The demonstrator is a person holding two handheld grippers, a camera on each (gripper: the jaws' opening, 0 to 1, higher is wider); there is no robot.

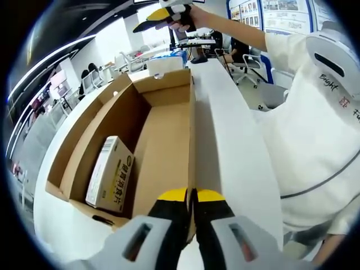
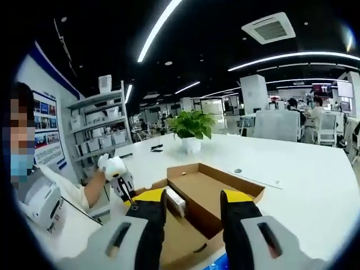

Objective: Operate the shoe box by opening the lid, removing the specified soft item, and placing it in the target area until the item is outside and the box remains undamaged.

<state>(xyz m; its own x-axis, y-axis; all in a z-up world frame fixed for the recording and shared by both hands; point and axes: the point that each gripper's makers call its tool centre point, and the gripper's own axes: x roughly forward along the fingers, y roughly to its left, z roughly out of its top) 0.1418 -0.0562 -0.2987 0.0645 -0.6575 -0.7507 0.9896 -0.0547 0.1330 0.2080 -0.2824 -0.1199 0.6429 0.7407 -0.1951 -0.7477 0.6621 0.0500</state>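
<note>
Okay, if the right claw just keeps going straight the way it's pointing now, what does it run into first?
Most likely the open cardboard box. The right claw stands open and the box's near wall and brown floor lie straight ahead between the tips. The white carton inside sits slightly off that line; depth is uncertain.

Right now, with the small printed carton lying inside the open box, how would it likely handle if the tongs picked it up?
The small printed carton has flat faces and crisp edges, so it probably stays stiff and will not roll. It looks light for its size, though that is a guess. It leans on the cardboard box wall, so it may tip flat when nudged.
</note>
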